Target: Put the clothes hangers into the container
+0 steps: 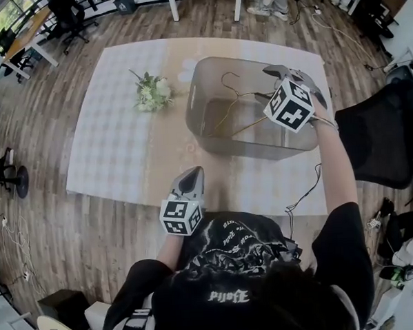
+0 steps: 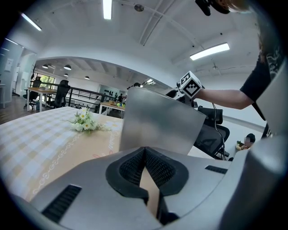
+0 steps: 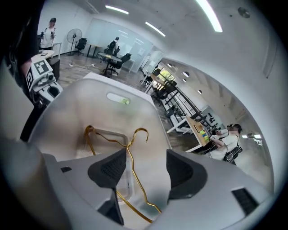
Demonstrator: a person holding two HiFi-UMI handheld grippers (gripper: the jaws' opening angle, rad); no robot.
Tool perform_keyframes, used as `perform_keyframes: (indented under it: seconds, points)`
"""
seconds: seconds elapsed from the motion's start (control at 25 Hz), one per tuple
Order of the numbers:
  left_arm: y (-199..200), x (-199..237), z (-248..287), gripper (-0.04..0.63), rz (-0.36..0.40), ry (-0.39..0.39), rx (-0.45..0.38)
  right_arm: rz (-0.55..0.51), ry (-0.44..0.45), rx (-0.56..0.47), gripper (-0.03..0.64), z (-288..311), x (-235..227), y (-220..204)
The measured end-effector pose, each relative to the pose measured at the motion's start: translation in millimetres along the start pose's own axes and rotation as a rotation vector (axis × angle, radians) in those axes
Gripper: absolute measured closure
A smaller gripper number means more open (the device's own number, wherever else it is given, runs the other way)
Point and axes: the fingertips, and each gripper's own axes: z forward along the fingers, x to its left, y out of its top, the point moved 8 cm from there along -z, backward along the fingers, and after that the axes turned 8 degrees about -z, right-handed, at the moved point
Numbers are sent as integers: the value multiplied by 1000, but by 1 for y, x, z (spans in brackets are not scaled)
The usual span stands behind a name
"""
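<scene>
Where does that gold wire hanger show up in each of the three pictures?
Head view: gold wire hanger right of centre, upper half, inside the container.
Left gripper view: not in it; only the container's frosted wall shows.
Right gripper view: centre, lower half, lying in the container.
Shared landmark: the container, in all three views.

Gold hangers [image 3: 128,144], translucent grey container [image 1: 261,147], pale checked tablecloth [image 1: 115,131]

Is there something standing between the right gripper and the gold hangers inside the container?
Nothing visible does. The right gripper hangs over the container with its jaws apart and empty. The gold hangers lie inside it, seen through the gap between the jaws. The container has no lid, so the way down looks free.
</scene>
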Motion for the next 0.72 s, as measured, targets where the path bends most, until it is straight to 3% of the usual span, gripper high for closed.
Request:
perform_keyframes:
  seconds: [0.2,0.4,0.72]
  points:
    - [-4,-5,-9,575,15,-74,15,105,-121,-102,338,-55,12,9]
    - [-5,-14,-13,575,33,-163,31,289,-255,-236,356,-110,42,10]
    - [7,-27,-19,575,61,-269,0,470,-422,-321,370,-163,106,0]
